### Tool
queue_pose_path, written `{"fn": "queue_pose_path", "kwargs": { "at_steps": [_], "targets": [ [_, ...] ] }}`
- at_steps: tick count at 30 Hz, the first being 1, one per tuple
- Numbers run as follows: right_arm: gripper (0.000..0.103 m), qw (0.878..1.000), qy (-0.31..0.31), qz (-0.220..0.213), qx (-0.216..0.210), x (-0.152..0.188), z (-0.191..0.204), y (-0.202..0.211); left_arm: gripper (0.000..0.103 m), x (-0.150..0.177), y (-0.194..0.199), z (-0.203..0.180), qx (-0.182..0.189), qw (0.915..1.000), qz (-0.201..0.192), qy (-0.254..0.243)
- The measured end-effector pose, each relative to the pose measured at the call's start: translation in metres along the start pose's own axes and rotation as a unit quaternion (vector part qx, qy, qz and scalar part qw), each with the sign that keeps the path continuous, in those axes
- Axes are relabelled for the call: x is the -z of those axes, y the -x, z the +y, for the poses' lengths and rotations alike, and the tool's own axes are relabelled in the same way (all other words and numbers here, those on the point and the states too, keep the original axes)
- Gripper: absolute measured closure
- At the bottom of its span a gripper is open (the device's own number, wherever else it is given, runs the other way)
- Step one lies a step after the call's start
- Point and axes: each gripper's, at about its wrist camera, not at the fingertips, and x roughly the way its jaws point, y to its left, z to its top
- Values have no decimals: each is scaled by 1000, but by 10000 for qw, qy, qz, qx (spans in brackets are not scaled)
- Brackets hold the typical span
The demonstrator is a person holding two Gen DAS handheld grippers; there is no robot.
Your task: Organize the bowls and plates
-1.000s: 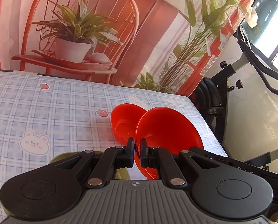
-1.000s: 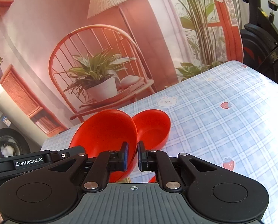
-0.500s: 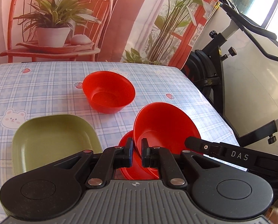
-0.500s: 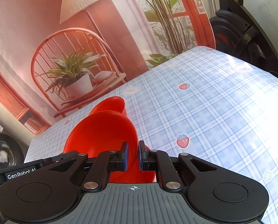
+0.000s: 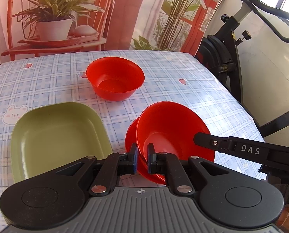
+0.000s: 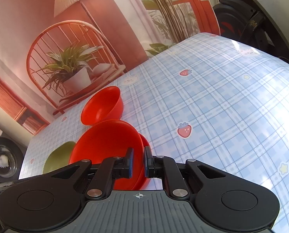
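A tilted red bowl point(image 5: 169, 128) is clamped by its rim between the left gripper point(image 5: 142, 160) and the right gripper point(image 6: 137, 164). It is held over a second red dish point(image 5: 130, 136), beside a green plate point(image 5: 55, 136).

The tablecloth point(image 5: 183, 71) is pale blue and white plaid, dotted with pink-red strawberries, white bear faces and small yellow stars. On it, the far bowl point(image 5: 115, 82) and the near tilted bowl point(image 5: 171, 128) are both plain bright red, as is the bowl point(image 5: 129, 137) nested under the tilted one, while the square plate point(image 5: 55, 134) at near left is plain olive green. Both the left gripper point(image 5: 142, 159) and the right gripper point(image 6: 138, 163) are black with blue pads on a ribbed grey body, and the backdrop point(image 5: 125, 9) beyond the table is printed in orange-red and white with green plants.
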Motion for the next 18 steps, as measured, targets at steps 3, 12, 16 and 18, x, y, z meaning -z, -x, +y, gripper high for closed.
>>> {"fn": "queue_pose_path", "kwargs": {
  "at_steps": [3,12,16,18],
  "targets": [
    [92,10000,-7,34,-18,0,-1,-2,93,1,-1,0,-46,10000,28,-18],
    [92,9999,-71,65,-49,-1,-3,-3,92,2,-5,-2,-89,9998,160,-46],
    [90,10000,-70,46,-52,-2,-2,-2,85,2,-7,-3,-167,9996,199,-82],
    [87,10000,-52,42,-42,-3,-1,-2,85,2,-7,-3,-168,9996,211,-90]
  ]
}}
